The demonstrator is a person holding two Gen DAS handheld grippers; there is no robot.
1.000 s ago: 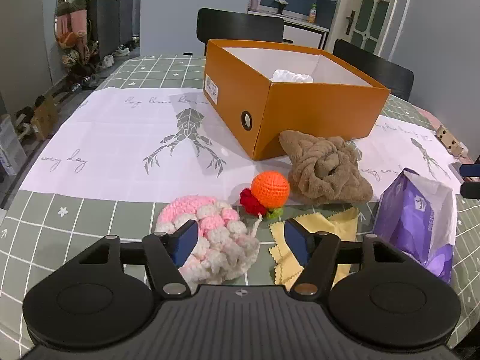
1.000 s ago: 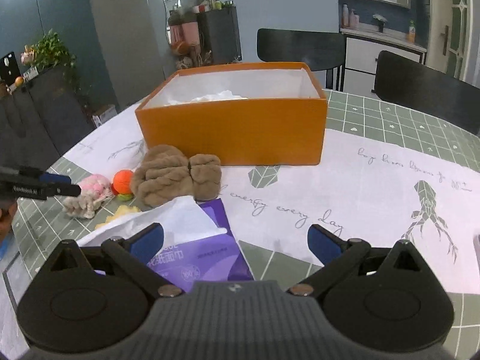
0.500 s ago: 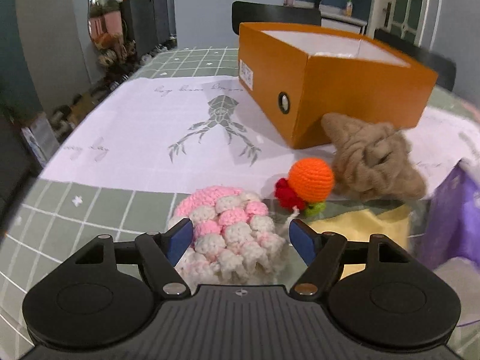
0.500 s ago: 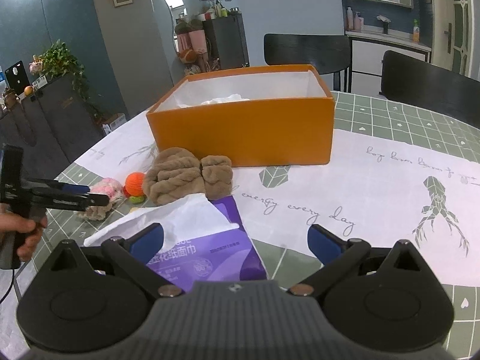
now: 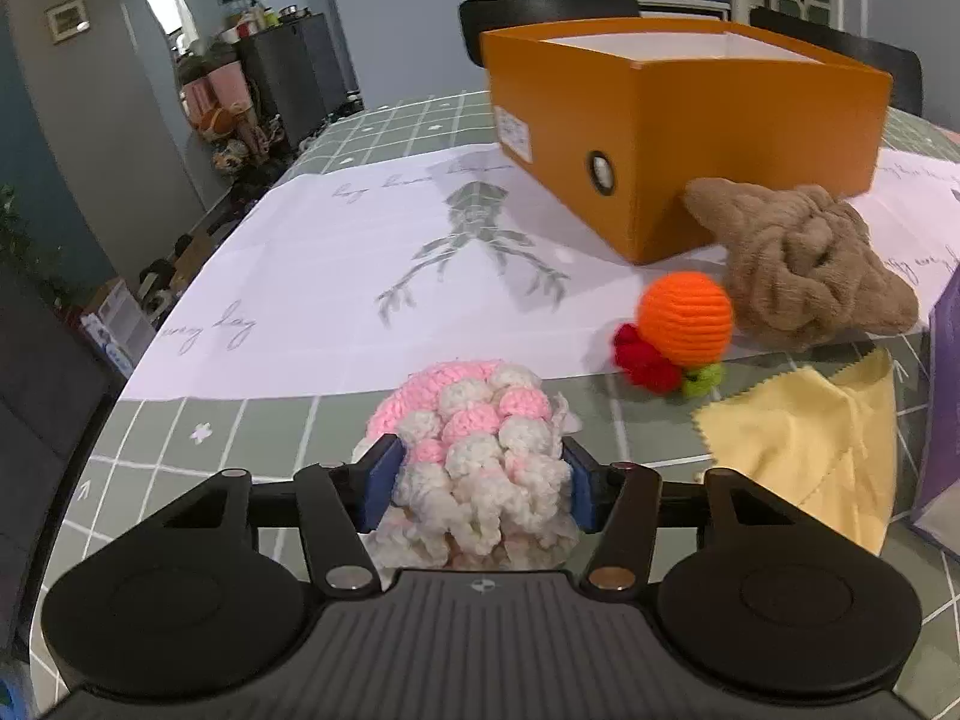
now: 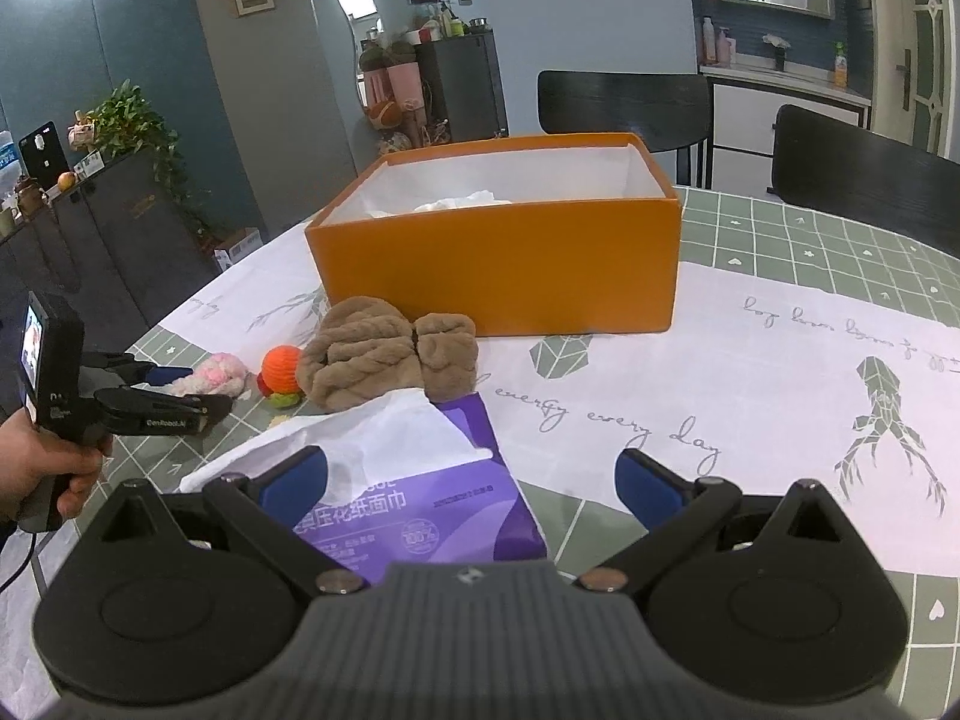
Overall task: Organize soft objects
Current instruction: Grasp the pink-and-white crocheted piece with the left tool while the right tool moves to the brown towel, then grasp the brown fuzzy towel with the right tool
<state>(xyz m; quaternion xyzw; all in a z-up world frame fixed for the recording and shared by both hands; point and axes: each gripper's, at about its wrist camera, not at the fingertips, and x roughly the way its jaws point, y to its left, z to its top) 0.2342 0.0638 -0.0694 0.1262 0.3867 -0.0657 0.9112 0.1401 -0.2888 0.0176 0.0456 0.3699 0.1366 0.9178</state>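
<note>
The left claw (image 5: 480, 489) lies low and level over the counter (image 5: 252, 438), its blue pads (image 5: 379, 483) pressed against both sides of the pink-and-white crocheted toy (image 5: 474, 462), which bulges up between them. In the right wrist view the person's left hand (image 6: 42, 462) grips the tool's handle from below, fingers curled round it, and the tool reaches out flat toward the orange box (image 6: 498, 252).

Taking that box as the landmark: the crocheted toy sits well in front of the box's near corner, on the green checked cloth just past the edge of the white printed mat. The orange crocheted ball (image 5: 684, 318) with its red and green knobs lies nearer the box, beside the brown plush bundle (image 5: 804, 264), which touches the box's wall. The yellow cloth (image 5: 810, 438) lies flat in front of the plush, farther from the box.

The right claw (image 6: 474, 486) hangs above the counter with its fingers spread wide and nothing between them, hovering over the purple tissue pack (image 6: 420, 480), which lies in front of the box's long side. White crumpled paper (image 6: 462, 201) shows inside the box.
</note>
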